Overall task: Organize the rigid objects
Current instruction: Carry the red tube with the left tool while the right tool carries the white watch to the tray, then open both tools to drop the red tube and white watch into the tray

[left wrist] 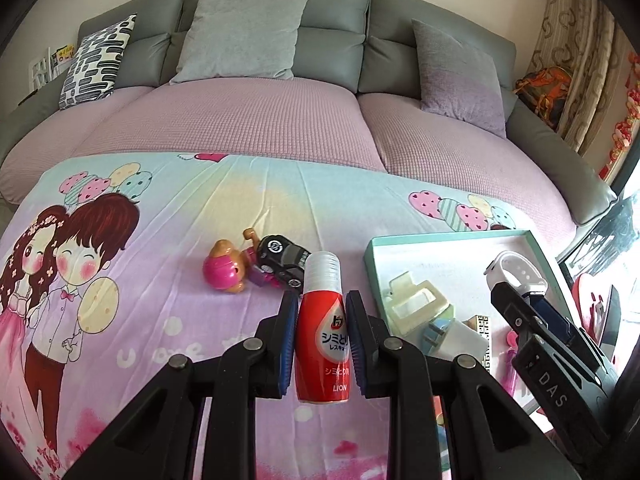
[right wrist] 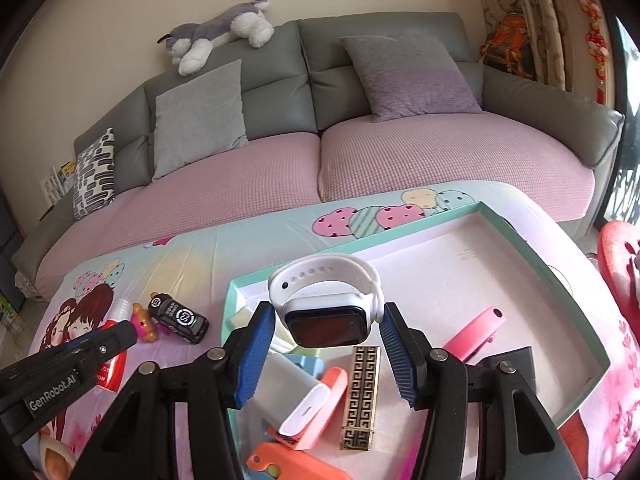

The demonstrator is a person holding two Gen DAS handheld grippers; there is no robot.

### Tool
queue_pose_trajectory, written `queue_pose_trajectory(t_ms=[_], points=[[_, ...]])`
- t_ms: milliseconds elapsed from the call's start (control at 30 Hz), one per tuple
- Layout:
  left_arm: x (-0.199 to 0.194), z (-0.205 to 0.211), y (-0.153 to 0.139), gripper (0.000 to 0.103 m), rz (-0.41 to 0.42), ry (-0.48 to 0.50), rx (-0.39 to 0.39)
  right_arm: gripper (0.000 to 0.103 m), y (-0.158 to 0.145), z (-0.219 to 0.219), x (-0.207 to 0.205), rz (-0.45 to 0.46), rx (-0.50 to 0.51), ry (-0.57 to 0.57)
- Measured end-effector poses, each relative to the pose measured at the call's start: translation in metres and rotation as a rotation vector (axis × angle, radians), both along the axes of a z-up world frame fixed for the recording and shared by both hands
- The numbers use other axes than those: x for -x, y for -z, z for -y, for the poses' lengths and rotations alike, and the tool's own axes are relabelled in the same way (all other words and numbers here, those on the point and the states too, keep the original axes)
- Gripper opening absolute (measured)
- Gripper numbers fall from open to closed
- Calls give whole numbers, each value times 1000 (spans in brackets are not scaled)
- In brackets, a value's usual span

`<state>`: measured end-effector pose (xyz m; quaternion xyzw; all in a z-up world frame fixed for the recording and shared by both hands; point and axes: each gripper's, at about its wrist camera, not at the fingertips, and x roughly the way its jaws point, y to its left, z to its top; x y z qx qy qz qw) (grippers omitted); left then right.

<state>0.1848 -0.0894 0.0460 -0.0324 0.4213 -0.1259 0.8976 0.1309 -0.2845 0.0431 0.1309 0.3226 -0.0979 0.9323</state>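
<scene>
Red plastic fills the left tool point(left wrist: 322, 308): its blue pads are clamped on the sides of an upright red bottle point(left wrist: 323, 332) with a clear cap and Japanese lettering, held above a cartoon-print cloth point(left wrist: 160, 300) that covers the bench. Beyond the bottle, a pink-and-orange bear toy point(left wrist: 224, 270) and a black toy car point(left wrist: 282, 260) lie touching each other on the cloth.

To the right stands a shallow tray point(right wrist: 536, 264) with a teal rim and a white floor. The right tool point(right wrist: 328, 344) holds a white smartwatch point(right wrist: 328, 304) over the tray's near-left part, the watch's dark face turned toward the camera and its strap looped behind. The watch body sits between the blue pads; the left pad meets its edge, while at the right pad contact cannot be told, and the watch hangs clear of the tray floor.

Below the watch, in the tray's near end, lie a gold-and-black patterned bar point(right wrist: 360, 396), a white-and-salmon case point(right wrist: 316, 408), a pale blue piece point(right wrist: 308, 362) and an orange item point(right wrist: 288, 464), close together and partly overlapping. A pink band point(right wrist: 476, 332) rests farther right beside a dark flat piece point(right wrist: 516, 364). The tray's far half is bare.

Behind the bench runs a grey sofa point(right wrist: 400, 40) with pink seat covers, grey cushions and a plush dog point(right wrist: 220, 36) along its back.
</scene>
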Motion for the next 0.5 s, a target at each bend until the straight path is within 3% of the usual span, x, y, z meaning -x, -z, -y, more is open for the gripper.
queue_pose_trajectory(t_ms=[233, 500], points=[[1, 40, -1, 25, 31, 95, 3, 57, 2, 44, 11, 5, -19, 113], [6, 90, 3, 25, 96, 221, 22, 58, 6, 57, 14, 0, -17, 147]])
